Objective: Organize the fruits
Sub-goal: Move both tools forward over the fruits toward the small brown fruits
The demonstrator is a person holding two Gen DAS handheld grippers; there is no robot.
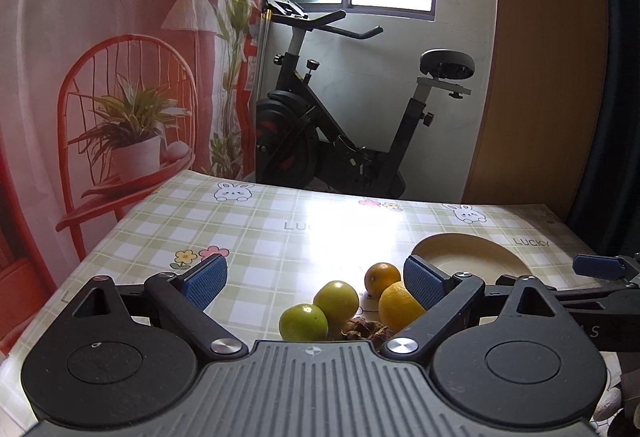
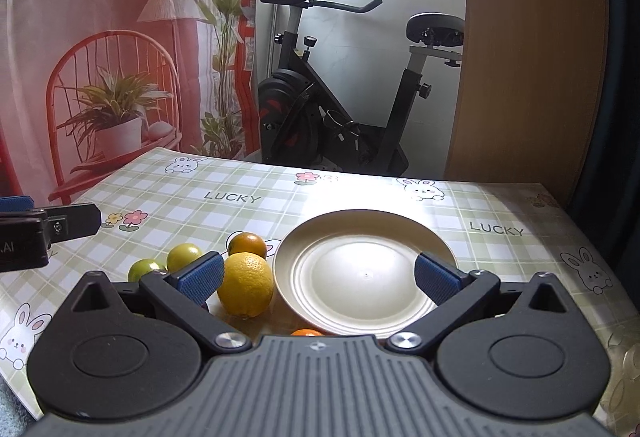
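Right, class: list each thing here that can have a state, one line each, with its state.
Left gripper: open, holding nothing.
Right gripper: open, holding nothing.
Round cream plate: upright, no fruit on it.
Large yellow lemon: on the tablecloth, beside the plate.
Two green round fruits: on the tablecloth, side by side.
Small orange citrus: on the tablecloth, behind the lemon.

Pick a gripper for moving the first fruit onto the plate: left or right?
Probably left. The left gripper, open, looks straight at the two green fruits, which lie between its fingers' lines. The right gripper, also open, faces the empty plate.
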